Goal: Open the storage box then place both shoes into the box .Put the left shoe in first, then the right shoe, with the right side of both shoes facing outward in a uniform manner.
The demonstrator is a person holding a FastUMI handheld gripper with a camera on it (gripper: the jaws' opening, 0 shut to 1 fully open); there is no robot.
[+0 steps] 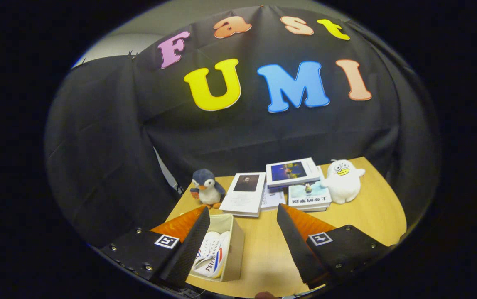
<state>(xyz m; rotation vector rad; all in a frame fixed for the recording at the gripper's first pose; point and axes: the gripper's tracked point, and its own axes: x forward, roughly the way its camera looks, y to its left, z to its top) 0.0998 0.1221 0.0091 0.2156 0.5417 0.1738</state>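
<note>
The left finger (188,245) of the claw (242,245) covers the near left side of the storage box (234,245), so the white shoes (211,255) inside show only in part and how they lie cannot be told. The book covers (247,191) beyond are too small to make out. The desk (367,216) is cut off on the near side.

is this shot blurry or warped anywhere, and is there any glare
In the gripper view, fisheye warp bends the table edge into a curve; the books and penguin toy look sharp; the open gripper has fingers looming large and dark beside the storage box holding white shoes; no strong glare, just soft even light.
</note>
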